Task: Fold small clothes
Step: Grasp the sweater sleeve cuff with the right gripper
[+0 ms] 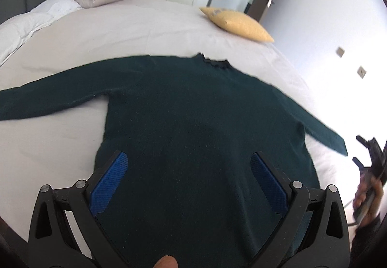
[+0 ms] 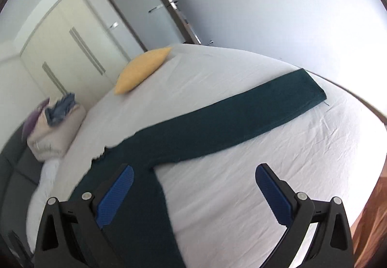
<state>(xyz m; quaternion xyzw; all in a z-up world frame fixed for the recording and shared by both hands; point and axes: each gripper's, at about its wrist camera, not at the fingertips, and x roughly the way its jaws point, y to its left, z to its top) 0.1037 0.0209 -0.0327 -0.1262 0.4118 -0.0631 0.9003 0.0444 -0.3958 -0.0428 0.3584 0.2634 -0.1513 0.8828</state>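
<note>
Sweater lies flat on bed, sleeves spread crosswise; left tongs and right tongs both wide, empty, right nearer its outstretched sleeve.

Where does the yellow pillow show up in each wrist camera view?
Left wrist view: the yellow pillow lies upper right of centre, on the bed beyond the sweater's collar.
Right wrist view: the pillow lies upper left of centre, near the wardrobe.
Shared landmark: the dark green sweater.
</note>
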